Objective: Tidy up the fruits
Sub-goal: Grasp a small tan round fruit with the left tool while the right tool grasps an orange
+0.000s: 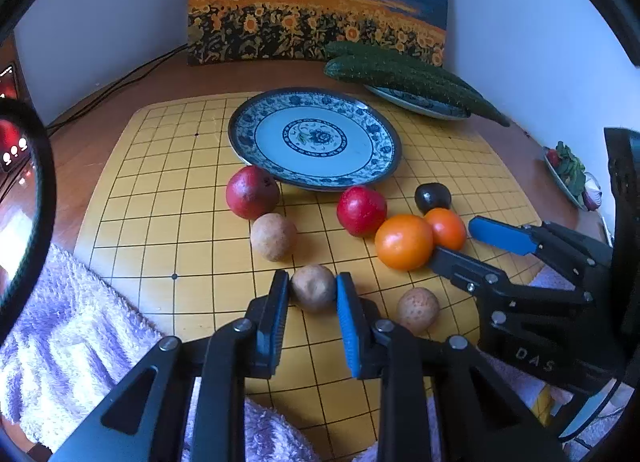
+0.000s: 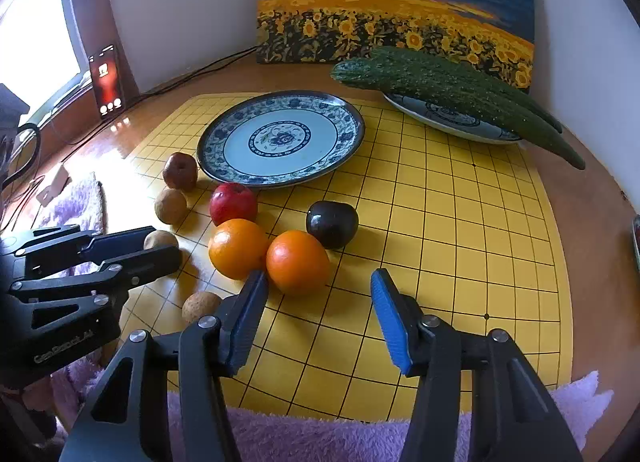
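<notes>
Left gripper (image 1: pixel 313 288) clamped on small brown fruit (image 1: pixel 313 287) on yellow grid board (image 1: pixel 192 222); right gripper (image 2: pixel 319 282) spread apart near oranges (image 2: pixel 297 261), blue-patterned plate (image 2: pixel 280 138) bare.

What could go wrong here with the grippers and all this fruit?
The left gripper pinches a small round brown fruit near its fingertips; it may slip out when lifted. The open right gripper hovers beside two touching oranges; closing could nudge the other orange away.
</notes>
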